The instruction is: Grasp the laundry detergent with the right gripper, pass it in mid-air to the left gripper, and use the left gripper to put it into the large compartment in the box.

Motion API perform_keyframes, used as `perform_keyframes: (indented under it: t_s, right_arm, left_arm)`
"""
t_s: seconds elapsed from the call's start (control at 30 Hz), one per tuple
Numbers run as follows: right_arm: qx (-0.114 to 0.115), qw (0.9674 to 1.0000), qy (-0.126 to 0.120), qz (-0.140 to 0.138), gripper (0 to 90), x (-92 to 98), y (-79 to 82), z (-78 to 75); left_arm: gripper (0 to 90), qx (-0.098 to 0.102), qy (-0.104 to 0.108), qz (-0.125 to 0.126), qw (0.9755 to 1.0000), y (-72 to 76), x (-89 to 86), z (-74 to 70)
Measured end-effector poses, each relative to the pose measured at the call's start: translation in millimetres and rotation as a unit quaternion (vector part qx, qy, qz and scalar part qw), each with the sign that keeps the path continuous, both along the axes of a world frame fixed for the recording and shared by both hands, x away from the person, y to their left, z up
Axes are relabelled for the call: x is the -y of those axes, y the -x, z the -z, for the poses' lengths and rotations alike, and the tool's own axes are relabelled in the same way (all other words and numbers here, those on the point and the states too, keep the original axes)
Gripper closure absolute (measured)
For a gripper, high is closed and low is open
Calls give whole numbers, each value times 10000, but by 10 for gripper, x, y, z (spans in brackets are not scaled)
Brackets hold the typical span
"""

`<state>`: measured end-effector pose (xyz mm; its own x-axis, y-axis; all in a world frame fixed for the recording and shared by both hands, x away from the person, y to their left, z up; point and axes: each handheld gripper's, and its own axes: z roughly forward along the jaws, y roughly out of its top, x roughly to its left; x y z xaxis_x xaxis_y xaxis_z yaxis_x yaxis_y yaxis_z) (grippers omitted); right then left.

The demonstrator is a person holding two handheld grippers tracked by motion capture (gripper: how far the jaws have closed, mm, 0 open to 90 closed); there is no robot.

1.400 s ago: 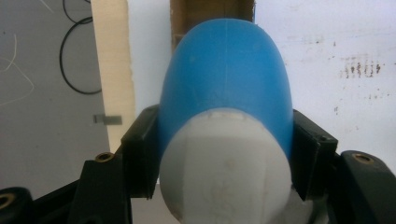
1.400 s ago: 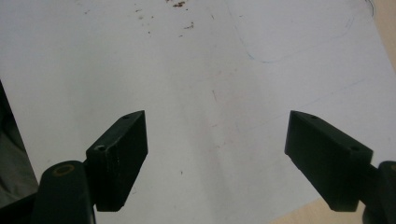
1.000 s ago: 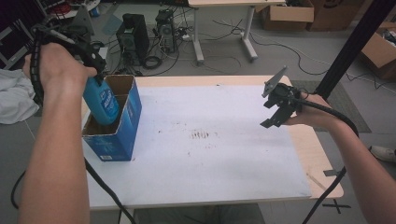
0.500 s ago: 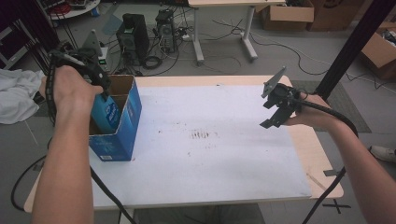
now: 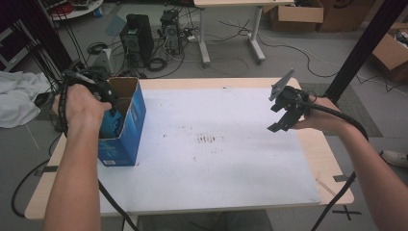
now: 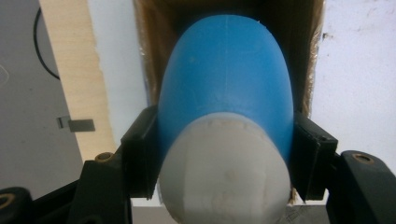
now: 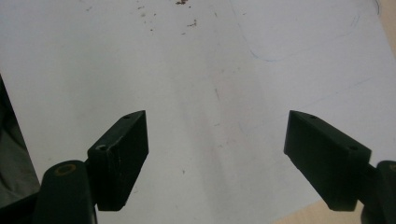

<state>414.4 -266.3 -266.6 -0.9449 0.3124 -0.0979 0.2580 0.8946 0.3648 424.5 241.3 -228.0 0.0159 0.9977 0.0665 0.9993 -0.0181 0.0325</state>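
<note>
Your left claw [image 6: 224, 154] is clamped on a blue bottle [image 6: 226, 79] with a pale grey end, one pad pressed against each side of its body. In the left gripper view the grey end faces the camera and the blue body points away, down into the open top of a cardboard box [image 6: 313, 56] whose brown inner walls frame it on both sides. From the high view, your left hand [image 5: 82, 103] sits over the left side of that box [image 5: 125, 130], which is blue on the outside and stands upright near the left edge of the desk [image 5: 216, 168]. A patch of the bottle's blue [image 5: 111, 126] shows just under your hand, inside the box mouth. How deep the bottle reaches, or whether it touches the box floor, cannot be told.

Your right claw [image 5: 281, 113] is held above the right part of the desk, well apart from the box. Its two black pads stand wide apart with nothing between them; in the right gripper view [image 7: 217, 158] you look past them onto the bare white sheet that covers the desk, marked with a few dark specks. A black cable [image 5: 337, 115] trails from the right claw back along your forearm.

A cluster of small dark marks [image 5: 207, 139] sits near the middle of the white sheet, between the box and your right claw.
</note>
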Motion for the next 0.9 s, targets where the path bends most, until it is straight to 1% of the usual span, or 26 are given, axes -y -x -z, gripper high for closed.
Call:
perform_keyframes:
  t_s: [0.03,0.07,0.13,0.17,0.27,0.37,0.47,0.6,0.73,0.9]
  right_arm:
    - [-1,10000,-4,-1,218,1,-1,1]
    - [0,10000,-14,2,218,2,-1,2]
    - [-2,10000,-7,3,218,5,-2,6]
    - [-2,10000,-7,-2,218,7,-2,8]
    - [3,10000,-12,1,218,12,-3,7]
    - [4,10000,-13,7,218,12,-4,5]
    - [19,10000,-18,3,219,5,-5,5]
    - [18,10000,-18,6,219,-2,-6,5]
    - [16,10000,-8,5,219,-5,-6,16]
    - [7,10000,0,8,220,-6,-11,28]
  left_arm:
    - [388,-40,5,12,10000,-7,4,55]
    - [388,-32,0,17,10000,-10,8,82]
    - [388,-48,-9,36,10000,-12,10,101]
    - [388,-49,-21,42,10000,-14,16,143]
    - [388,-70,-18,54,10000,-16,16,180]
    - [388,-91,-15,49,9999,-17,17,250]
    - [388,-124,-18,70,9999,-18,15,291]
    - [387,-137,40,48,9999,-16,2,341]
    - [387,-171,32,71,9998,-12,-4,386]
    - [387,-115,58,46,9999,-4,-14,413]
